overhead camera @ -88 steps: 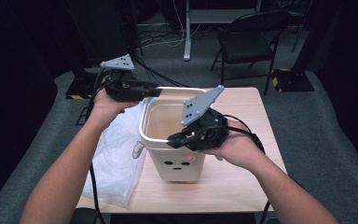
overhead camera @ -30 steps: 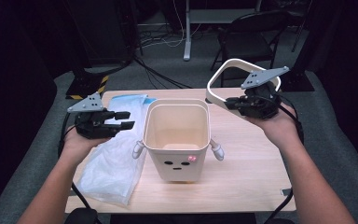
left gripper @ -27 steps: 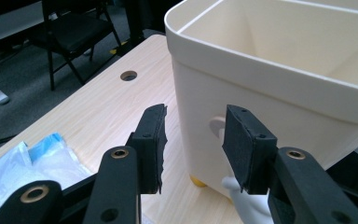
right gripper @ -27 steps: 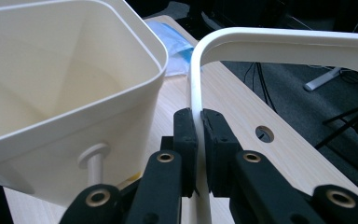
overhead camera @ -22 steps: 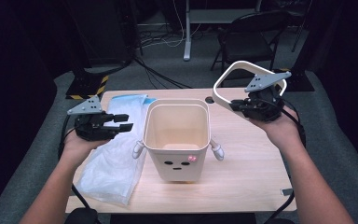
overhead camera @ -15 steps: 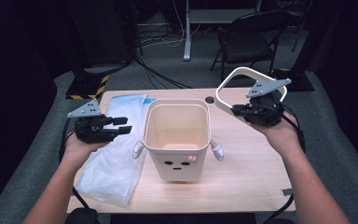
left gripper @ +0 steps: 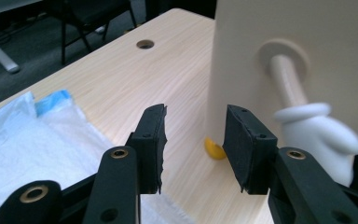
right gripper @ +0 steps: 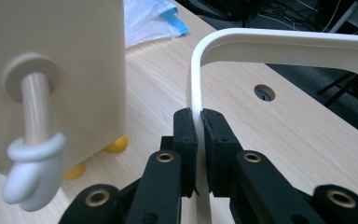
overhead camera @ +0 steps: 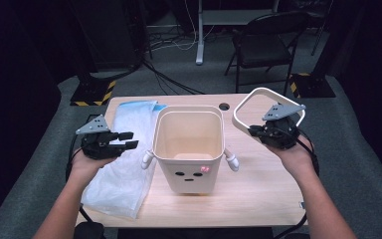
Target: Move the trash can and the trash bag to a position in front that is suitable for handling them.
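Spread flat at the left of the pale wooden table [overhead camera: 273, 191]: a translucent white plastic bin liner with a blue edge [overhead camera: 124, 174], its far end reaching toward the table's far side. Poised just above that liner, the left gripper [overhead camera: 125, 144], jaws apart and empty, aimed rightward at the near left flank of the bin; seen through the left gripper view [left gripper: 193, 147], open air between the two black pads, with a small yellow foot [left gripper: 213, 149] of the bin beyond. Standing upright at table centre: a cream square plastic waste bin with a cartoon face, white-gloved arms and yellow feet [overhead camera: 189, 149], mouth open and bare, no liner inside. Held aloft at the far right, well apart from the bin: a white rounded-square plastic rim ring [overhead camera: 241, 107], tilted up on edge. Clamped on that ring's near edge, the right gripper [overhead camera: 256, 130]; in the right gripper view [right gripper: 199, 144], both pads pressed tight against the thin white band.

Step in hand, by the look of it: rim ring lifted clear, bin made ready for lining. Next move likely for the left side: down onto the liner, a pinch of one thin layer, then a lift over the open mouth. Care needed with slippery film, apt to slide or bunch between pads. Ring best kept clear at right until liner draped over the bin's edge.
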The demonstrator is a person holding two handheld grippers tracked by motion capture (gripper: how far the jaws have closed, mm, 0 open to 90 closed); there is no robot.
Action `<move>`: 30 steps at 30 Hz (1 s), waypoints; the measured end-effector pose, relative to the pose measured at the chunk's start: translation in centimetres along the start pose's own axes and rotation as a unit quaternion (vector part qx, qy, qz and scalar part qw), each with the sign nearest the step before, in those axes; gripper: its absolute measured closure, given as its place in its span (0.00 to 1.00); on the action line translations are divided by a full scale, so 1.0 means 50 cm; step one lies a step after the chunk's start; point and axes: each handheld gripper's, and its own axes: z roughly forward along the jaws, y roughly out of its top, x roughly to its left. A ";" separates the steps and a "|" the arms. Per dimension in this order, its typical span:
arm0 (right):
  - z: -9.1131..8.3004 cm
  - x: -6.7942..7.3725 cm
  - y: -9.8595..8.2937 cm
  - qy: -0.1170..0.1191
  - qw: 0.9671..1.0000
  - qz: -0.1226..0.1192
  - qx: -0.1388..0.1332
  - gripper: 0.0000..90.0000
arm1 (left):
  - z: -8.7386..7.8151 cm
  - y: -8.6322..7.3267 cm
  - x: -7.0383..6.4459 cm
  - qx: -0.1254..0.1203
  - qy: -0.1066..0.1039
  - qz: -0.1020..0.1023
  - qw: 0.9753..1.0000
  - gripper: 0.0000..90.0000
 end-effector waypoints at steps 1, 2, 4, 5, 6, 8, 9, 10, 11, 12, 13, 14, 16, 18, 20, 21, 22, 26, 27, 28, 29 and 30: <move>0.003 0.001 -0.005 0.000 1.000 0.003 0.000 0.94 | 0.001 -0.003 0.001 0.000 0.002 0.000 1.000 0.64; 0.008 0.000 -0.016 0.001 1.000 0.008 0.000 0.94 | 0.003 -0.007 0.002 0.004 0.005 -0.001 1.000 0.64; 0.012 0.001 -0.022 0.001 1.000 0.011 -0.001 0.94 | 0.004 -0.009 0.002 0.002 0.008 0.001 1.000 0.64; 0.019 0.003 -0.032 0.001 1.000 0.014 -0.001 0.94 | 0.006 -0.013 0.002 -0.001 0.008 0.001 1.000 0.64; 0.024 0.005 -0.037 0.001 1.000 0.017 0.000 0.94 | 0.011 -0.020 0.003 -0.001 0.006 -0.002 1.000 0.64; 0.034 0.008 -0.048 0.000 1.000 0.017 0.001 0.94 | 0.015 -0.026 0.005 0.000 0.009 -0.003 1.000 0.64; 0.038 0.010 -0.053 0.001 1.000 0.020 0.004 0.94 | 0.015 -0.026 0.005 0.000 0.009 -0.003 1.000 0.64; 0.038 0.010 -0.053 0.001 1.000 0.020 0.004 0.94 | 0.018 -0.029 0.007 0.005 0.010 -0.005 1.000 0.64; 0.052 0.013 -0.066 0.002 1.000 0.024 0.006 0.94 | 0.020 -0.034 0.009 0.004 0.015 -0.003 1.000 0.64; 0.052 0.013 -0.066 0.002 1.000 0.024 0.006 0.94 | 0.020 -0.034 0.009 0.004 0.015 -0.003 1.000 0.64; 0.057 0.013 -0.071 0.002 1.000 0.025 0.009 0.94 | 0.021 -0.038 0.011 0.002 0.013 -0.008 1.000 0.64; 0.065 0.014 -0.079 0.002 1.000 0.026 0.013 0.94 | 0.022 -0.042 0.014 0.002 0.013 -0.010 1.000 0.64; 0.077 0.015 -0.091 0.001 0.999 0.030 0.018 0.93 | 0.023 -0.050 0.020 0.001 0.017 -0.017 1.000 0.64; 0.092 0.016 -0.109 0.002 0.999 0.042 0.020 0.93 | 0.023 -0.059 0.029 0.007 0.027 -0.028 0.999 0.62; 0.095 0.016 -0.113 0.002 0.999 0.044 0.020 0.93 | 0.022 -0.062 0.032 0.007 0.032 -0.028 0.999 0.62; 0.100 0.017 -0.118 0.001 0.999 0.047 0.020 0.93 | 0.020 -0.065 0.035 0.004 0.031 -0.031 0.999 0.62; 0.105 0.017 -0.126 -0.004 0.999 0.045 0.016 0.93 | 0.019 -0.069 0.038 0.002 0.032 -0.035 0.999 0.62; 0.113 0.020 -0.137 -0.009 0.999 0.050 0.015 0.93 | 0.012 -0.082 0.049 0.000 0.046 -0.042 0.998 0.61; 0.117 0.020 -0.142 -0.009 0.999 0.051 0.018 0.93 | 0.010 -0.086 0.052 0.000 0.051 -0.044 0.998 0.61; 0.121 0.021 -0.147 -0.009 0.998 0.051 0.018 0.93 | 0.008 -0.090 0.056 0.001 0.057 -0.045 0.997 0.61; 0.127 0.022 -0.155 -0.009 0.998 0.056 0.021 0.93 | 0.003 -0.098 0.065 0.008 0.071 -0.046 0.996 0.61; 0.129 0.022 -0.159 -0.008 0.998 0.056 0.022 0.93 | 0.000 -0.102 0.069 0.010 0.078 -0.047 0.996 0.61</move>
